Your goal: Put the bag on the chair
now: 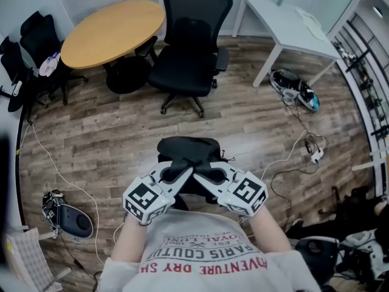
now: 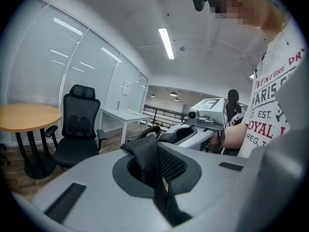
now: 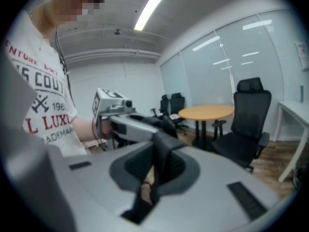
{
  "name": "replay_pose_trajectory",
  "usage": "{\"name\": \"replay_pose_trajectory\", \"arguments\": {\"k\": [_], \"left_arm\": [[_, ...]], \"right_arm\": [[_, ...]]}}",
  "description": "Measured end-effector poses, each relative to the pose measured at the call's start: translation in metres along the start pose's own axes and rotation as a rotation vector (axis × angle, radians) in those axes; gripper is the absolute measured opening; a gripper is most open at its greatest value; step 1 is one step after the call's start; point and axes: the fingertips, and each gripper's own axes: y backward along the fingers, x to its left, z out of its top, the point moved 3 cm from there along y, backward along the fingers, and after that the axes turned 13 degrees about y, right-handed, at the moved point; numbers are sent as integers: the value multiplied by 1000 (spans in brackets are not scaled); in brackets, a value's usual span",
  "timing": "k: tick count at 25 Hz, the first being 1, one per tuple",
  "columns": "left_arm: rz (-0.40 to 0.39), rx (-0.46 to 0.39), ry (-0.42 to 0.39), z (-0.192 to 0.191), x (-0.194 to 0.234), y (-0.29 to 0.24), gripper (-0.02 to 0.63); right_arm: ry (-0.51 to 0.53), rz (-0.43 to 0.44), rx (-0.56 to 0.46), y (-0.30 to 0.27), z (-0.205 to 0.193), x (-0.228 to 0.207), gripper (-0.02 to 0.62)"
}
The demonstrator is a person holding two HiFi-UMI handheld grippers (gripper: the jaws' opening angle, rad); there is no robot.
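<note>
A black bag [image 1: 188, 154] hangs in front of me above the wood floor, held by its straps. My left gripper [image 1: 182, 174] is shut on one mesh strap [image 2: 154, 163], which is pinched between its jaws. A second strap [image 3: 161, 166] of the bag is clamped in my right gripper [image 1: 205, 174], which is also shut. The two grippers meet tip to tip over the bag. The black office chair [image 1: 188, 44] stands further ahead, its seat [image 1: 182, 72] bare; it also shows in the left gripper view [image 2: 75, 129] and the right gripper view [image 3: 244, 129].
A round wooden table [image 1: 112, 32] stands left of the chair, a white desk [image 1: 285, 23] to its right. More black chairs [image 1: 30, 47] sit at far left. Cables [image 1: 292, 157] and devices [image 1: 67, 218] lie on the floor; a bag-like item [image 1: 295, 87] lies under the desk.
</note>
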Motion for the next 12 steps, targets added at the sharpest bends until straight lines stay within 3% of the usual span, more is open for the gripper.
{"name": "replay_pose_trajectory", "arguments": {"k": [5,12], "left_arm": [[-60,44,-35,33,62,-2,31],[-116,115,-151,74,132,-3,31]], "right_arm": [[-15,-32,11,-47,21,-46,44],[-29,-51,-21,-101,41,-101,44]]}}
